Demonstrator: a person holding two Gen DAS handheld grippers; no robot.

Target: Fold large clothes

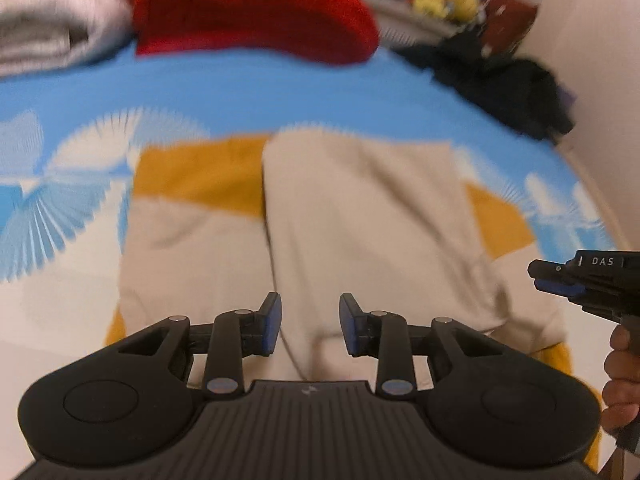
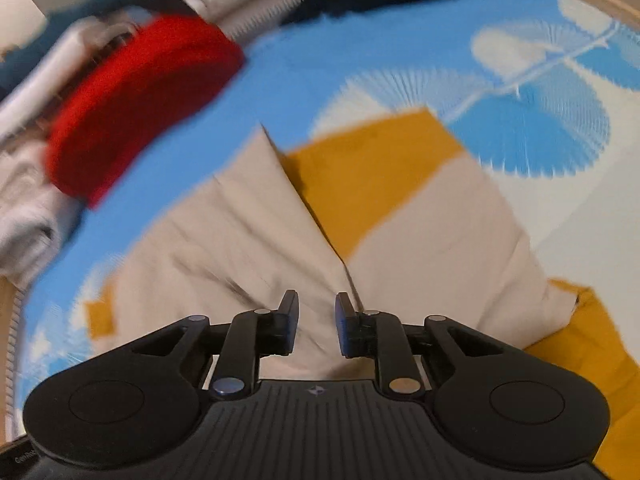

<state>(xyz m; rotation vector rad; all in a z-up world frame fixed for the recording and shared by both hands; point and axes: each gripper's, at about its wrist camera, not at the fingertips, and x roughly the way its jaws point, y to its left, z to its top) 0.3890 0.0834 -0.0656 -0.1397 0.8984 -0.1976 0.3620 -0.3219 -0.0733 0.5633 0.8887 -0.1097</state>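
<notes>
Blue-and-white bedsheet [image 1: 248, 92] carries beige-and-mustard garment [image 1: 360, 216]; left hand-held gripper [image 1: 310, 324] and right hand-held gripper [image 2: 317, 326] both released

The left gripper [image 1: 310, 322] points forward toward twelve o'clock, its two blue-padded fingers [image 1: 273, 320] parted with a clear gap and nothing between them. The right gripper [image 2: 317, 322] is posed likewise, jaws apart and empty, a little narrower. In the left wrist view, the right gripper sits at three o'clock, the person's right hand [image 1: 621, 384] wrapped around its handle.
</notes>
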